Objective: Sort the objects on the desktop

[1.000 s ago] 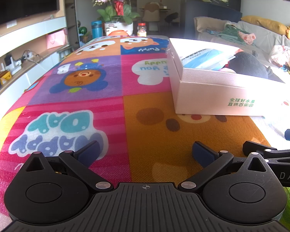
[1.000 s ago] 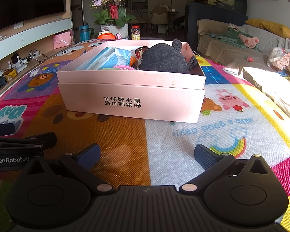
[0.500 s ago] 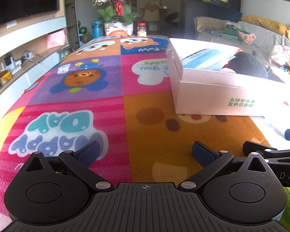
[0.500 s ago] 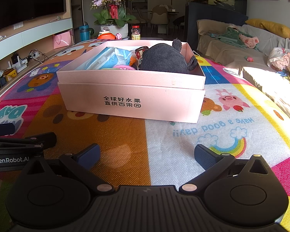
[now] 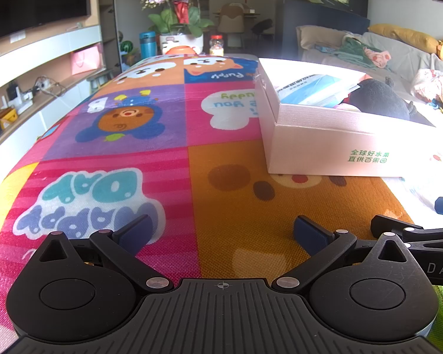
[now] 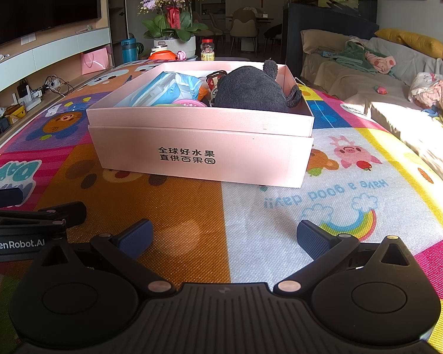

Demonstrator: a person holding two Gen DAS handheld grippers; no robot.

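Note:
A pink cardboard box [image 6: 203,159] stands on the colourful cartoon mat [image 6: 174,236]. It holds a dark grey plush toy [image 6: 251,91], a blue-and-white packet [image 6: 165,88] and small pink and red items. The box also shows at the right of the left wrist view [image 5: 325,153]. My right gripper [image 6: 224,236] is open and empty, low over the mat in front of the box. My left gripper [image 5: 221,231] is open and empty, to the left of the box. Each gripper shows at the edge of the other's view.
A flower pot [image 6: 174,41], a blue bottle [image 6: 129,50] and a jar [image 6: 207,50] stand beyond the mat's far end. A sofa with clothes [image 6: 398,73] runs along the right. A TV shelf [image 5: 29,67] runs along the left.

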